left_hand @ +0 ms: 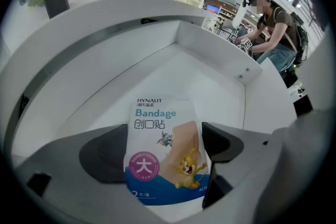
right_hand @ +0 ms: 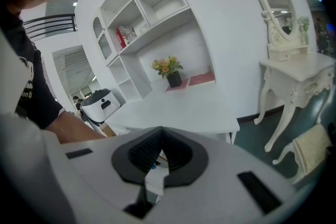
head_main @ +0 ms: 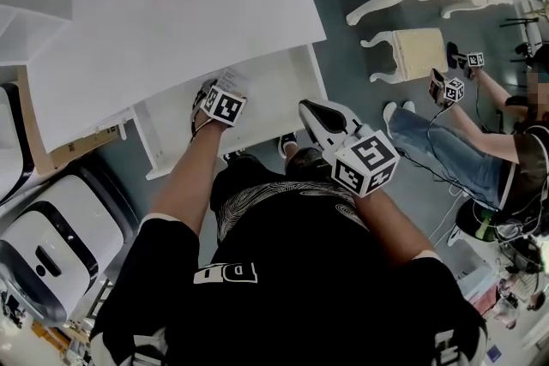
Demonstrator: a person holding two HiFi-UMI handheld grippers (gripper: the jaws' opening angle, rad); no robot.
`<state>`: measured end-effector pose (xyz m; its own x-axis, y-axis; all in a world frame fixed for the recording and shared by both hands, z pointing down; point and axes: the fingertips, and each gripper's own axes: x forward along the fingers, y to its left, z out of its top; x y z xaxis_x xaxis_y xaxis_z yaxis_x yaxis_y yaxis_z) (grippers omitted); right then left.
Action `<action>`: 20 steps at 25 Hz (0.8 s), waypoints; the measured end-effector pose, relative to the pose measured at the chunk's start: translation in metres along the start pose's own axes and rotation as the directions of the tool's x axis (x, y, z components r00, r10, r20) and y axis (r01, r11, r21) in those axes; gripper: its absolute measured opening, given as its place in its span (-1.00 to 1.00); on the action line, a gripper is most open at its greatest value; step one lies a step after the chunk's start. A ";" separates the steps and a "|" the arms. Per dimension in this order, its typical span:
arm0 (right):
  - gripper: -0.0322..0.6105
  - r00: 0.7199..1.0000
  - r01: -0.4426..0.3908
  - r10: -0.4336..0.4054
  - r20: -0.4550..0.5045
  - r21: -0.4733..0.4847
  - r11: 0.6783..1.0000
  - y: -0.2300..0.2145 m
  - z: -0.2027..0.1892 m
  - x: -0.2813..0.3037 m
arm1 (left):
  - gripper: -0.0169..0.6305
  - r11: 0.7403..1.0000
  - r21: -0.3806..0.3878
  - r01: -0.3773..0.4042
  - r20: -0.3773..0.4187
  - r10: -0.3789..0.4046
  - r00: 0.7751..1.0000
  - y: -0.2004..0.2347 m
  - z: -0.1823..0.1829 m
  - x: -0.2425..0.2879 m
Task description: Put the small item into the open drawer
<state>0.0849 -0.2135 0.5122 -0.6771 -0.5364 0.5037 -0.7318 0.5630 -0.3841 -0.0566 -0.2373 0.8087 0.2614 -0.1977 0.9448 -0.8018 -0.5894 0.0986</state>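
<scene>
Left tongs clamp the bandage packet just inside the open drawer under the white surface. It looks unreleased. Right tongs pinched together, empty.

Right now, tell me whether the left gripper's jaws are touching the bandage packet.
Touching. The left gripper view shows the bandage packet standing between the left gripper jaws: its right edge meets one jaw, and its left edge overlaps the other.

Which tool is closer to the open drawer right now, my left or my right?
Left. The left tool is over the drawer, gripping the bandage pack. The right tool, shut, sits back by the drawer's right side, nearer the body.
</scene>
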 end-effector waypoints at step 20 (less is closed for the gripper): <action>-0.87 0.998 -0.020 0.022 0.066 -0.018 1.000 0.063 0.010 0.019 | 0.36 0.994 -0.050 0.097 0.178 -0.086 0.980 -0.009 0.003 -0.083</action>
<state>0.0251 -0.1940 0.4901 -0.6964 -0.5647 0.4430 -0.7163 0.5848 -0.3806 -0.0694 -0.2179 0.7287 0.4212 -0.2821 0.8620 -0.7984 -0.5662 0.2048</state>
